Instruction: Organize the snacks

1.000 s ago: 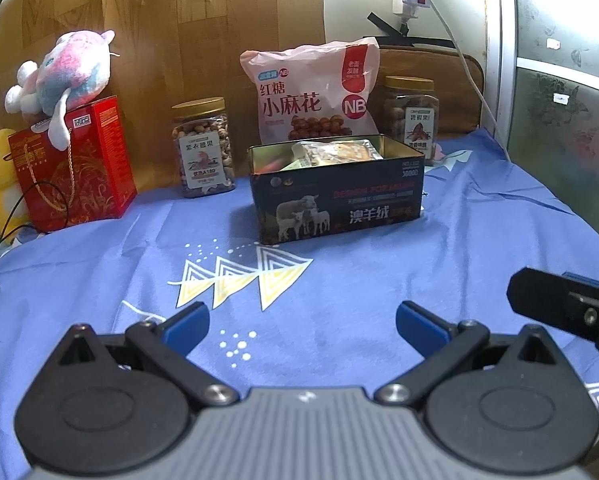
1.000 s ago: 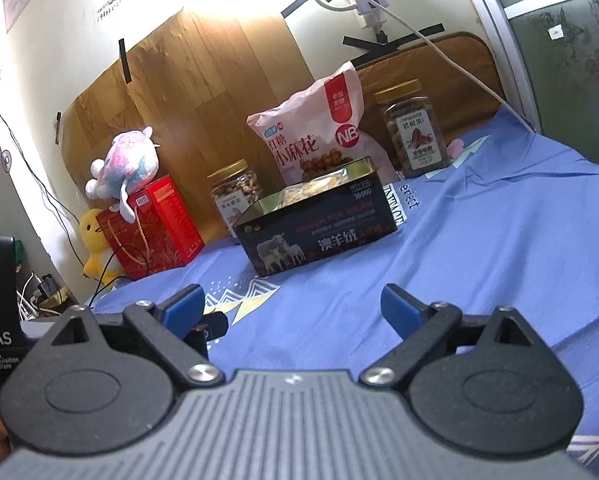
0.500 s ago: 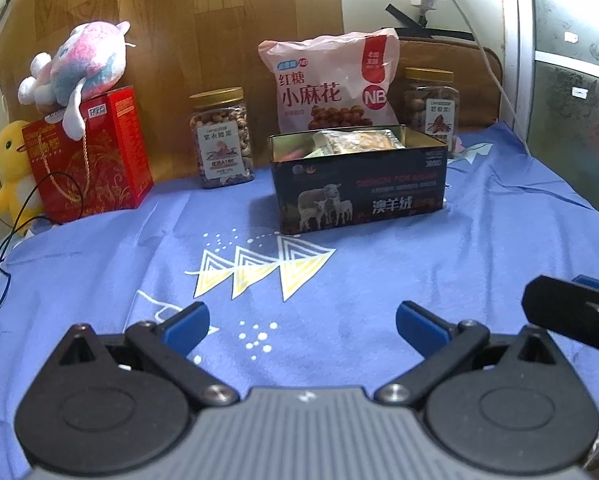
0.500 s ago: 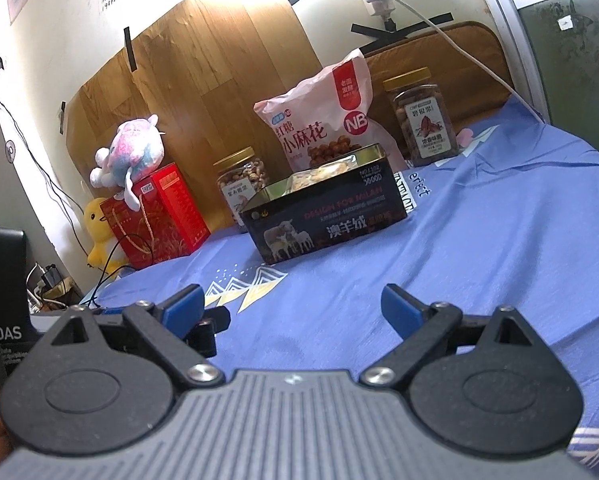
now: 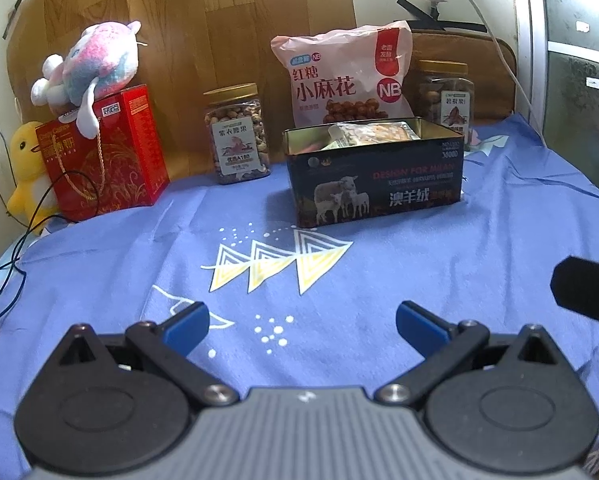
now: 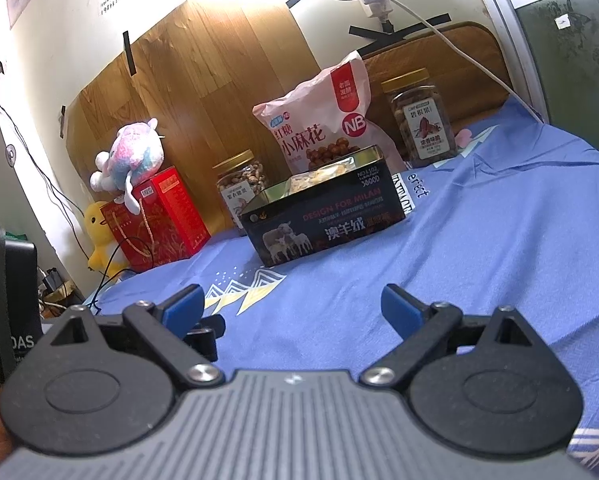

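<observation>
Open dark tin (image 5: 375, 184) of wrapped snacks (image 5: 373, 134) on blue cloth, upright pink snack bag (image 5: 345, 76) just behind

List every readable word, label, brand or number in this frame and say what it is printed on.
"DESIGN FOR MILAN", "澳羊绒": front of the dark tin.
"红糖 小麻花", "NB": pink snack bag.
"碧根果": label of the right nut jar.
"紫衣腰果": label of the left nut jar.
"erect": blue cloth beside the tin.
Red box print and the jars' fine print: too blurred to read.
</observation>
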Tool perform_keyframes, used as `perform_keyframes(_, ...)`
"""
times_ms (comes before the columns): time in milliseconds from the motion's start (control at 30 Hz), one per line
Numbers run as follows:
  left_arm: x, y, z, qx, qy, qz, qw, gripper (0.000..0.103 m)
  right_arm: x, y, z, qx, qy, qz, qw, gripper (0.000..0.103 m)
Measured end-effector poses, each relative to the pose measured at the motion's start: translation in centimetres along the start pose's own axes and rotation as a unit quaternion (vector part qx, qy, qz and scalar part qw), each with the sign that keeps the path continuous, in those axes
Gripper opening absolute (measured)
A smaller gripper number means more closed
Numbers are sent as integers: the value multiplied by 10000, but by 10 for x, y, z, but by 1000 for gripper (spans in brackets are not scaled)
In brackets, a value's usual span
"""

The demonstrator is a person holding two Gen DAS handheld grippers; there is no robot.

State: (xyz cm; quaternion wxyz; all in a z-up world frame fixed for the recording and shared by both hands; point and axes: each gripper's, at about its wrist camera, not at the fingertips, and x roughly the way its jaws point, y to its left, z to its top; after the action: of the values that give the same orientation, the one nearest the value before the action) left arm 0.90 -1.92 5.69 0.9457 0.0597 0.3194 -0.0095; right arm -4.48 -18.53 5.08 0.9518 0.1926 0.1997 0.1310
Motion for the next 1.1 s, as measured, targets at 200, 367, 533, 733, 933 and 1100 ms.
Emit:
perform_keyframes(200, -4, 1, -1, -64, 12, -15, 10000, 103, -5, 1, 1, 16, -99, -15, 9999, 97)
perform_keyframes(367, -6, 1, -2, -28, 17, 14, 10000, 103, -6, 0, 1, 3, -127, -21, 9999, 97)
perform_keyframes(533, -8, 1, -1, -21, -6, 29, 10000, 103, -6, 2, 1, -27, -111, 7, 9999, 97)
perform_keyframes(733, -8, 0, -1, 0, -3, 45, 10000, 103, -6, 2, 1, -26, -115, -6, 9999, 97)
perform_keyframes(933, -11, 0, -1, 5, -44, 61, 10000, 103, -9, 0, 1, 7, -169, -17, 9999, 97)
perform_keyframes(1100, -13, 0, -1, 23, -54, 50, 10000, 103, -10, -1, 1, 13, -185, -14, 9998, 97)
